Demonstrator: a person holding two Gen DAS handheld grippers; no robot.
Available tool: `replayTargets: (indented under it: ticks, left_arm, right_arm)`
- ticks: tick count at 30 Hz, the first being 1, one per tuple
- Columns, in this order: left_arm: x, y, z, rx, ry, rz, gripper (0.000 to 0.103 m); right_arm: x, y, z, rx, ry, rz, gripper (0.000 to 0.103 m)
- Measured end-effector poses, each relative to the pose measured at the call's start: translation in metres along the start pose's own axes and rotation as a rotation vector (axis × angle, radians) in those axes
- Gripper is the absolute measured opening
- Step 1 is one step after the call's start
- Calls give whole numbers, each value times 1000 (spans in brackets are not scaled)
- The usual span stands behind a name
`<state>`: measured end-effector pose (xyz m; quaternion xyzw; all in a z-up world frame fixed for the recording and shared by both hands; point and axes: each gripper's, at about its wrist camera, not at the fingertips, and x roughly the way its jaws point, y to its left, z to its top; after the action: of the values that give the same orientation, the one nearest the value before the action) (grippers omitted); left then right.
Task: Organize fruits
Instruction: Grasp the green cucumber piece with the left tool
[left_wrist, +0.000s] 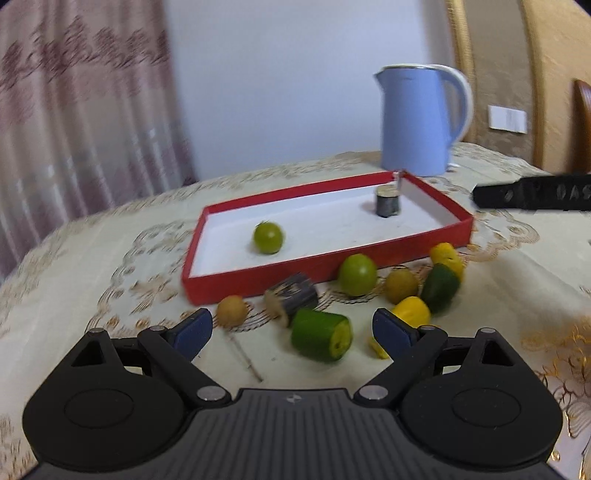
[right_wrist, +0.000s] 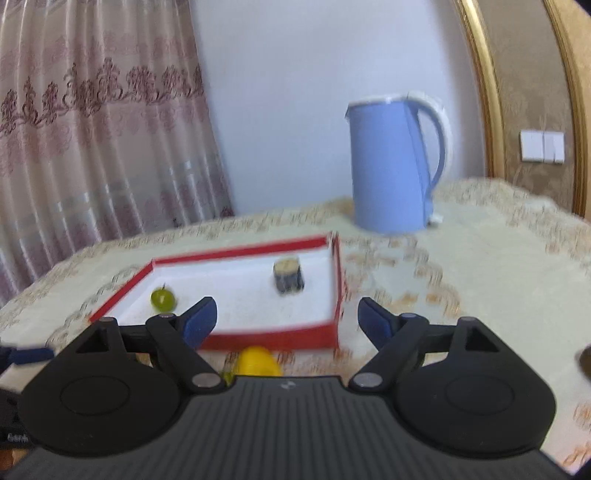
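Note:
A red tray (left_wrist: 325, 260) with a white floor holds a green round fruit (left_wrist: 268, 237) and a dark cut stub (left_wrist: 388, 201). In front of it lie loose pieces: a green round fruit (left_wrist: 357, 275), two brownish round fruits (left_wrist: 232, 311) (left_wrist: 401, 285), a dark stub (left_wrist: 293, 297), green-and-yellow cut pieces (left_wrist: 320, 334) (left_wrist: 441, 282) and yellow pieces (left_wrist: 412, 311). My left gripper (left_wrist: 291, 332) is open and empty, low over the loose pieces. My right gripper (right_wrist: 286, 317) is open and empty, near the tray's (right_wrist: 271, 338) front right corner, above a yellow piece (right_wrist: 257, 364).
A blue kettle (left_wrist: 417, 122) stands behind the tray's far right corner. The table wears a cream embroidered cloth (left_wrist: 92, 258). A curtain (left_wrist: 74, 110) hangs at the back left. The right gripper's black finger (left_wrist: 532, 192) shows at the right edge of the left wrist view.

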<state>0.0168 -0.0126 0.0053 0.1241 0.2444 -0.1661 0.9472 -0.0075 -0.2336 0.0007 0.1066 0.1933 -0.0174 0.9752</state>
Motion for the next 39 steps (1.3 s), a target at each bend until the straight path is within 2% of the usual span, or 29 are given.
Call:
replayTargets:
  ticks: [4,7,12,13,16,23,27,36,39]
  left_arm:
    - [6,3,-1,60,12,-61,93]
    - [13,7,1,78,42,-94,82]
    - [33,15,3,45,128,-144,52]
    - [38,17,3,28,153,-163,51]
    - [45,20,4,-23,185,-225,37]
    - [52,12,8,2,174,-225,35]
    - [41,11,8,1,130,-196,31]
    - [4,36,2,-118,55,-129,31]
    - [-3,44,-1,-140,54,-111,31]
  right_arm:
    - [-4,3,-9,-21,13,13,85]
    - [-4,5,-14,-30,23,15,86]
    - [-3,7,-18,-41,37,21,87]
    - [-4,8,-18,-43,36,20,88]
    - [-6,9,-18,-52,33,17,88]
    - [-8,8,-18,-50,32,10,89]
    - [-10,6,-18,-59,40,5,89]
    - [-9,6,-22,-106,100,60,86]
    - [-5,9,-24,-137,126,78,78]
